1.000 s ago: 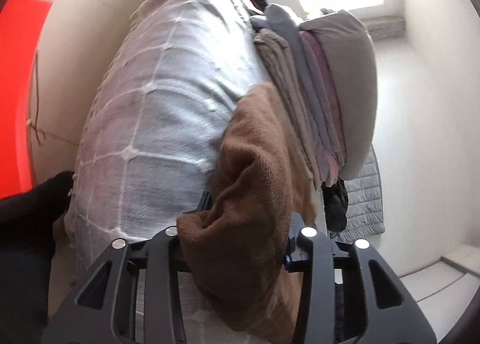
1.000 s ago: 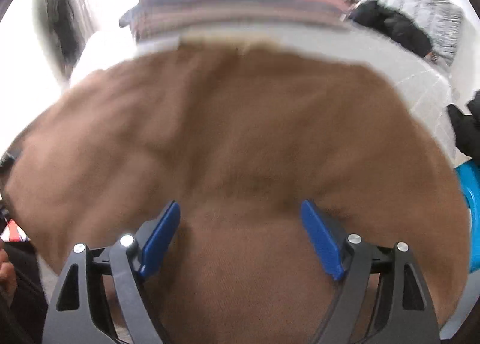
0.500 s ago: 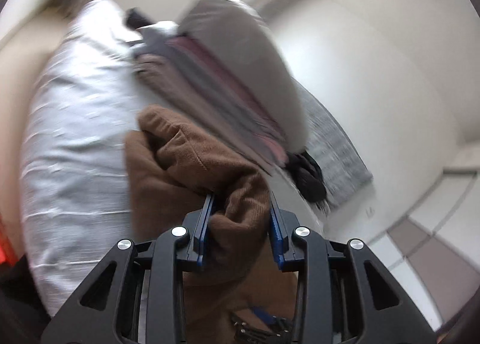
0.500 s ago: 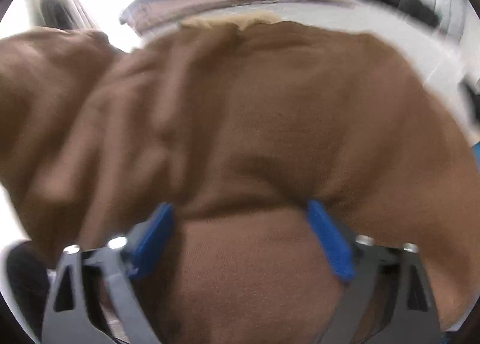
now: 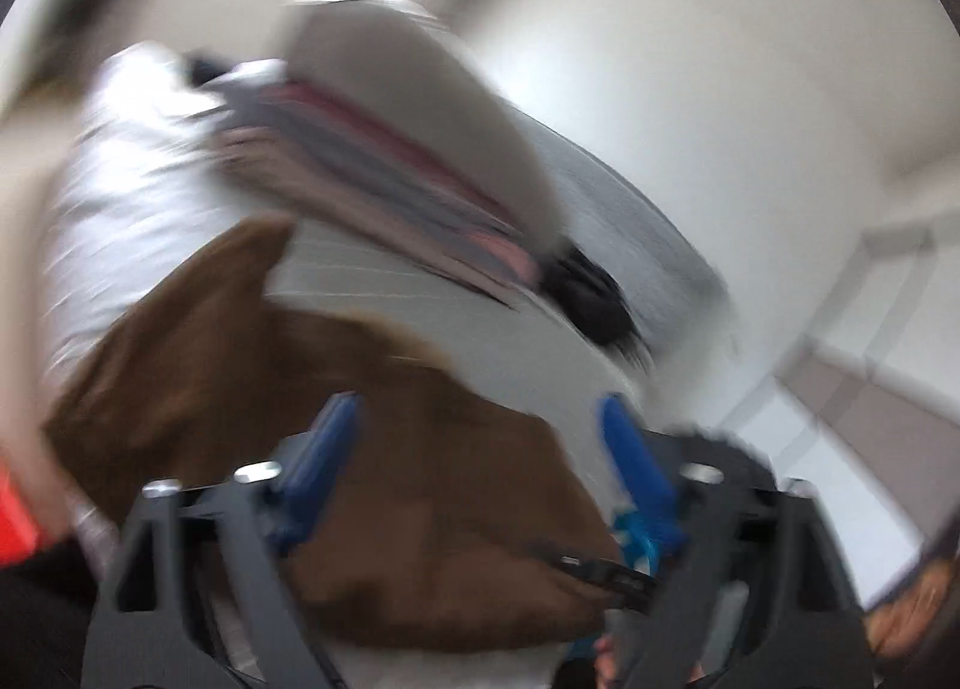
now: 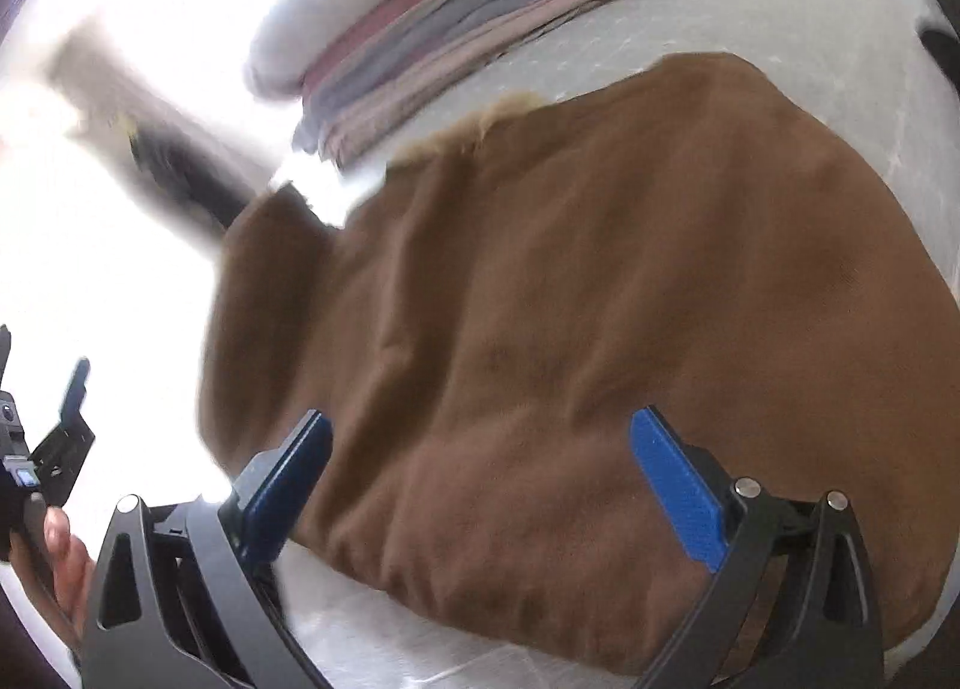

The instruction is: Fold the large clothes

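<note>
A brown garment (image 6: 600, 329) lies folded flat on the pale checked bed cover (image 6: 780, 11). My right gripper (image 6: 486, 479) hovers over its near edge, open, its blue pads (image 6: 678, 491) wide apart and clear of the cloth. In the blurred left wrist view my left gripper (image 5: 480, 449) is above the brown garment (image 5: 390, 449). Its jaws are opening, and the cloth lies beneath them, not pinched. The left gripper (image 6: 60, 437) also shows at the left edge of the right wrist view, held by a hand (image 6: 54, 557).
A stack of folded clothes (image 6: 468, 35) in pink, grey and white sits on the bed beyond the brown garment, seen too as the stack (image 5: 390, 161). A black item (image 5: 594, 293) lies at the stack's far end. White walls and bright window light lie behind.
The left gripper let go of the bunched brown fold, spread its jaws and rose. The garment now lies flat on the bed. The right gripper drew back and rolled, still open.
</note>
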